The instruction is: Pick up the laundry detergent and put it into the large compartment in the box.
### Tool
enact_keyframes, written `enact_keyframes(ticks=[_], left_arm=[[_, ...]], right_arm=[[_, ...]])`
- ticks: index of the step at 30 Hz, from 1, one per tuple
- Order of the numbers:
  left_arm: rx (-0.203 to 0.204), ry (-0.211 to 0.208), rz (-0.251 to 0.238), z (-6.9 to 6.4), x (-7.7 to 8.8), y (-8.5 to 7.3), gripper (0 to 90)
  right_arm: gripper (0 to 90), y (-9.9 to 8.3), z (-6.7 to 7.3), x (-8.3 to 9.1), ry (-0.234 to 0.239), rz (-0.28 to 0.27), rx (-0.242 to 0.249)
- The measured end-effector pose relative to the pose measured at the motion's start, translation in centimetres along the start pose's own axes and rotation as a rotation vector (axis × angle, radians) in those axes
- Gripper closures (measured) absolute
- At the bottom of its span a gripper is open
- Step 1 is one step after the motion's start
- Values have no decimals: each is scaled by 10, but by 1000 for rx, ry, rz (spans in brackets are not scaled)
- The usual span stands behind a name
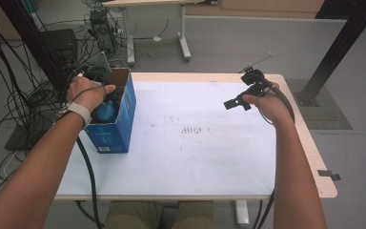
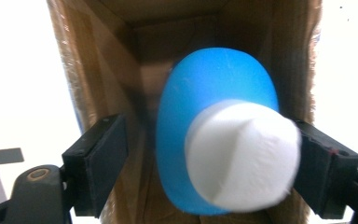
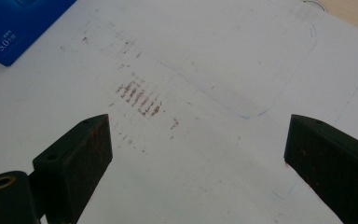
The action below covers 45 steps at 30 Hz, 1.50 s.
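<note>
A blue cardboard box (image 1: pixel 113 131) stands open-topped at the left of the white table (image 1: pixel 195 162). My left gripper (image 1: pixel 108 98) reaches down into it under the person's hand. In the left gripper view its jaws (image 2: pixel 209 140) stand open around a blue rounded object with a white end (image 2: pixel 214 140), inside the brown box walls (image 2: pixel 107 70). The right jaw is at the white end; the left jaw is a gap away from the object. My right gripper (image 1: pixel 243 90) is held above the table's far right, open (image 3: pixel 198 140), with nothing between its fingers.
Rust-coloured smudges (image 3: pixel 140 98) mark the middle of the table sheet. A corner of the blue box (image 3: pixel 18 23) is in the right gripper view. Tangled cables (image 1: pixel 24 95) and equipment crowd the floor at left. A black post (image 1: pixel 338 47) stands at the right, a desk (image 1: pixel 157 28) beyond.
</note>
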<state>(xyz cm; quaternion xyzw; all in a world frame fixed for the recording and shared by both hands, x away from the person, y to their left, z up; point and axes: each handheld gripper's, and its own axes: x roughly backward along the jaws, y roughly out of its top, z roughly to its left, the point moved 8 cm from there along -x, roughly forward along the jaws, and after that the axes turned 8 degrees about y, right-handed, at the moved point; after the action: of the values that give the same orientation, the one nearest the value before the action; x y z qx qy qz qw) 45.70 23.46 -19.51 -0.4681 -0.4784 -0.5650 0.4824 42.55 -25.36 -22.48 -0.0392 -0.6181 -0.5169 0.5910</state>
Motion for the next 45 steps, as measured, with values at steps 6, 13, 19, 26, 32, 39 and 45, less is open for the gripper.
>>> enact_keyframes(ticks=[6, 13, 19, 26, 32, 39, 45], left_arm=[[-1, 2, -11, 3, 9, -2, 134], [-27, -15, -36, 3, 20, -3, 118], [-58, -10, -36, 0, 32, -2, 107], [-92, -9, -73, -4, 52, -3, 105], [-134, -30, -106, -10, 68, -6, 99], [-180, -41, -136, -13, 90, -7, 93], [-213, -49, -153, -15, 108, -9, 70]], right_arm=[[74, 0, 2, 2, 3, -2, 1], [74, 1, 4, 4, 1, -7, 6], [75, 0, 5, 8, -3, -10, 5], [75, 0, 5, 13, -10, -17, 6], [75, 0, 6, 13, -10, -14, 1], [75, 3, 8, 17, -15, -17, 9], [74, 4, 9, 20, -20, -25, 9]])
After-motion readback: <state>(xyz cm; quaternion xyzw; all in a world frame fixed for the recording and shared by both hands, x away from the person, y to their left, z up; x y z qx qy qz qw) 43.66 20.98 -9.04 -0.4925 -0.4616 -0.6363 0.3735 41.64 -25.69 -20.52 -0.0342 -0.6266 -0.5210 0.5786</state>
